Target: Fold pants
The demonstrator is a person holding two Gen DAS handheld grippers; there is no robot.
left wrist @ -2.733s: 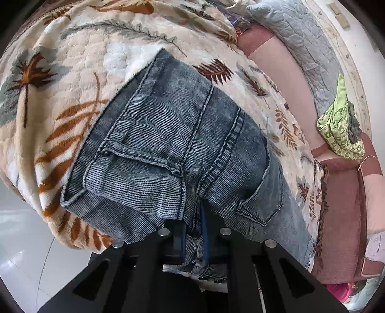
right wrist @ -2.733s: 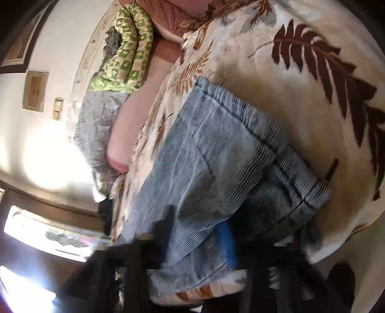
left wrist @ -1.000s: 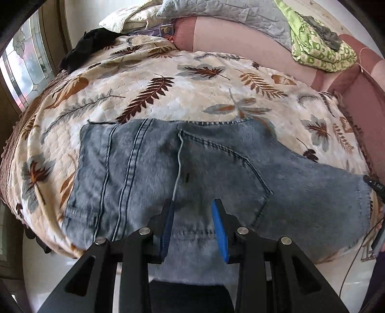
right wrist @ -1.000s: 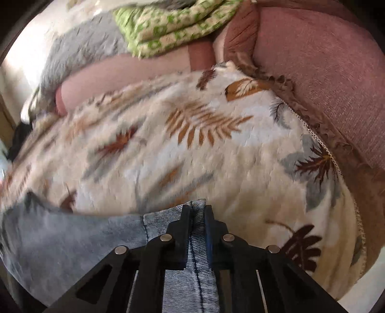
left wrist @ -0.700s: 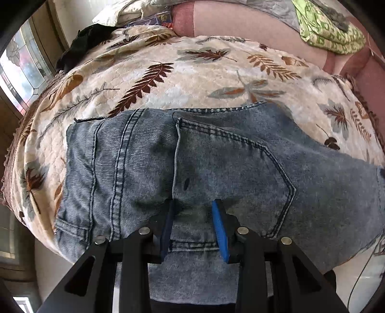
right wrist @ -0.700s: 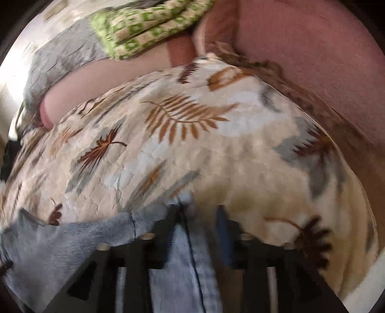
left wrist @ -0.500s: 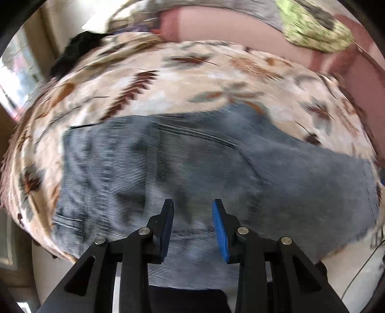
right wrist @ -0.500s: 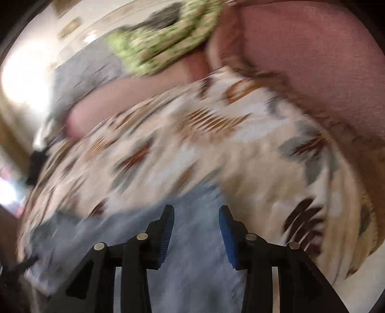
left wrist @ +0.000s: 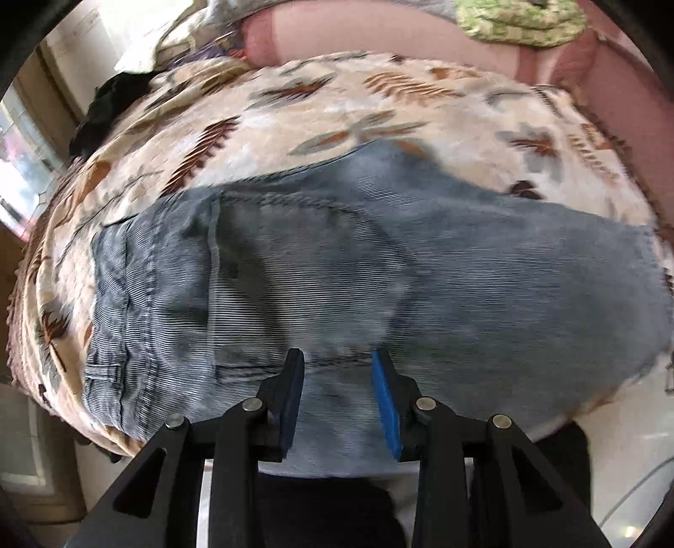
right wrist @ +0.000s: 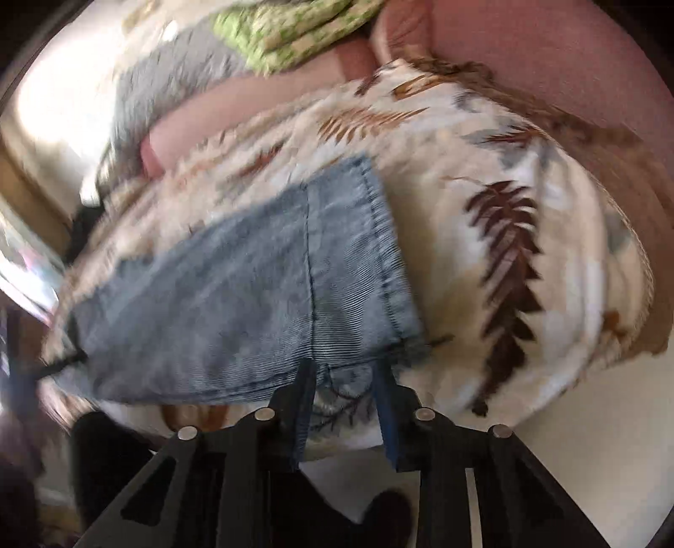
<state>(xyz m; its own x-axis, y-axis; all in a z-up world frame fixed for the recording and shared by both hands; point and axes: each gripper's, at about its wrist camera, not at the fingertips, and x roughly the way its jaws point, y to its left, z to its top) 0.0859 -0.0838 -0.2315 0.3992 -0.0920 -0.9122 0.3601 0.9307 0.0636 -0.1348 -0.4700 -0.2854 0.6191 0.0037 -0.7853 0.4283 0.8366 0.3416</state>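
Observation:
The blue denim pants (left wrist: 337, 269) lie folded flat across the leaf-print blanket (left wrist: 320, 109), waistband to the left, leg hems to the right. My left gripper (left wrist: 336, 362) is open and empty, over the pants' near edge. In the right wrist view the hem end of the pants (right wrist: 269, 295) lies flat on the blanket (right wrist: 526, 253). My right gripper (right wrist: 343, 371) is open and empty, just off the near hem corner.
A pink sofa back (left wrist: 379, 29) runs behind the blanket with a green patterned cloth (left wrist: 518, 21) and a grey quilt (right wrist: 168, 80) on it. A dark garment (left wrist: 113, 101) lies at the blanket's far left. Pale floor (right wrist: 547, 442) lies below the blanket's edge.
Both grippers held the pants, then let go. The right gripper opened about 0.7 s ago and drew back from the hem. The left gripper stays open and has backed off slightly.

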